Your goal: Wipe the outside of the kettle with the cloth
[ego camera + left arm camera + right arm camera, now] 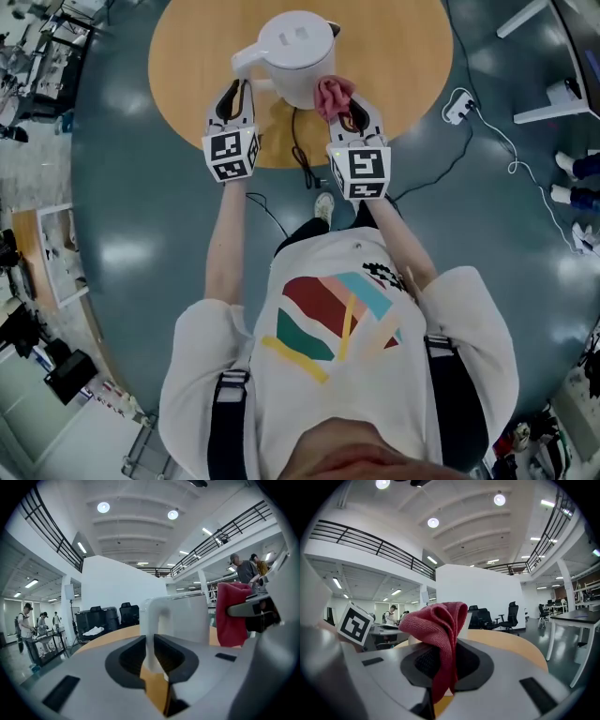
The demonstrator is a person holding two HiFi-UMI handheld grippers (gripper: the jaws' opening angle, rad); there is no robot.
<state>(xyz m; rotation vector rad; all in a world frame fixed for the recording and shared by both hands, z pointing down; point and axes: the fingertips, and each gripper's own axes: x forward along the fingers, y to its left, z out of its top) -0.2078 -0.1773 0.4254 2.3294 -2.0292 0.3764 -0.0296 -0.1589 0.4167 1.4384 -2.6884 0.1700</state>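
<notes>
Head view puts the white kettle [295,52] on the round wooden table [197,56], near its front edge, with a black cable [298,145] trailing off the table toward the person. The left gripper [234,94] reaches in at the kettle's handle [246,64] on the left. The right gripper [352,111] comes in on the right with the red cloth [333,94] bunched against the kettle's near right side.

Left gripper view settles what the overhead angle leaves vague: the jaws are clamped on the white handle, which rises straight up between them. It also shows the cloth hanging beside the kettle body on the right.

Right gripper view shows its jaws clenched on the cloth, a fold standing up above them and a tail hanging down. The cloth fills the middle of this view, so the kettle is hardly visible; a pale sliver behind the fold may be its wall. The left gripper's marker cube [355,623] shows at the left.
</notes>
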